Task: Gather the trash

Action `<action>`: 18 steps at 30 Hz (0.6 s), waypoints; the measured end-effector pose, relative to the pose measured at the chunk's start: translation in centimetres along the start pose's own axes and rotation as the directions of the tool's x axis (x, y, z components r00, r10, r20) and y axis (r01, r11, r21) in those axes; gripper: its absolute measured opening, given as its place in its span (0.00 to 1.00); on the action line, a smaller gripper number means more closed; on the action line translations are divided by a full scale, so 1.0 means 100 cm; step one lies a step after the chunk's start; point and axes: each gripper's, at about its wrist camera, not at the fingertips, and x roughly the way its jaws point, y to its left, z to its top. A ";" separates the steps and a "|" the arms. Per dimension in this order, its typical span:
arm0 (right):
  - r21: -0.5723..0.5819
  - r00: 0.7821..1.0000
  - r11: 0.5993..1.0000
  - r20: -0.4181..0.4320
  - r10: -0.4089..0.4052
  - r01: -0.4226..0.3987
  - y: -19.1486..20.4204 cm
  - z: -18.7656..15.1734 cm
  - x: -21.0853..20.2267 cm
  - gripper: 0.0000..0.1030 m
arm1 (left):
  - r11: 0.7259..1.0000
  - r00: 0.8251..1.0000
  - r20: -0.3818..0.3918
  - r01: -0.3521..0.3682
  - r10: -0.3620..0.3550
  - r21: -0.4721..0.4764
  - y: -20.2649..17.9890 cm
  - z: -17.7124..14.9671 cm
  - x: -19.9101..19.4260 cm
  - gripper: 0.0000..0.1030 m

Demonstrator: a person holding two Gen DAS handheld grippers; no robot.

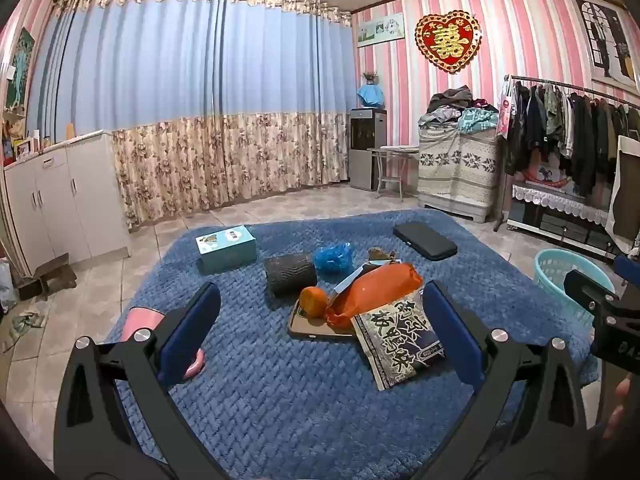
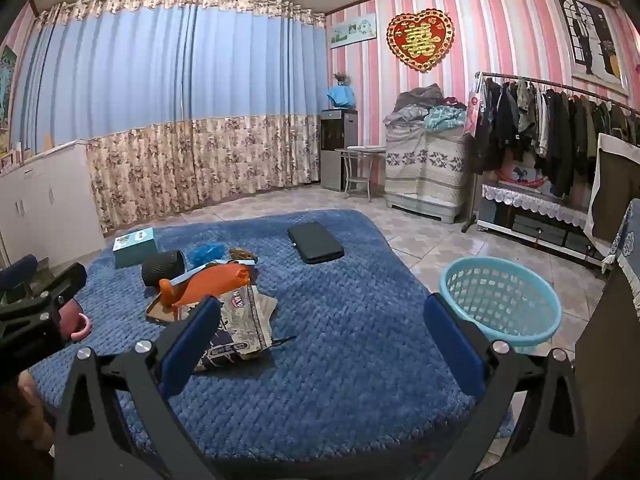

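Observation:
A pile of things lies on the blue blanket (image 1: 280,392): an orange plastic bag (image 1: 376,290), a printed snack wrapper (image 1: 400,344), an orange fruit (image 1: 313,301), a crumpled blue bag (image 1: 333,258) and a dark roll (image 1: 290,276). My left gripper (image 1: 320,340) is open and empty, held above the blanket just in front of the pile. My right gripper (image 2: 320,344) is open and empty, right of the pile; the wrapper (image 2: 240,328) lies by its left finger. A light blue basket (image 2: 500,304) stands on the floor to the right.
A teal tissue box (image 1: 226,248), a black flat case (image 1: 425,241) and a pink cup (image 1: 140,320) also lie on the blanket. White cabinets (image 1: 60,196) stand left. A clothes rack (image 1: 568,128), covered furniture (image 1: 456,164) and a water dispenser (image 1: 366,148) line the far and right walls.

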 end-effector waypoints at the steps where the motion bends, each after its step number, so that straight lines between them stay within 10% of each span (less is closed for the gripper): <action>1: -0.004 1.000 1.000 0.001 -0.002 0.002 0.000 0.000 0.000 0.96 | 1.000 1.000 0.008 -0.001 0.001 0.003 0.000 0.000 0.000 0.95; 18: 0.005 1.000 1.000 -0.004 -0.003 0.003 -0.003 -0.002 0.003 0.96 | 1.000 1.000 -0.004 -0.003 0.003 -0.001 0.003 -0.003 0.001 0.95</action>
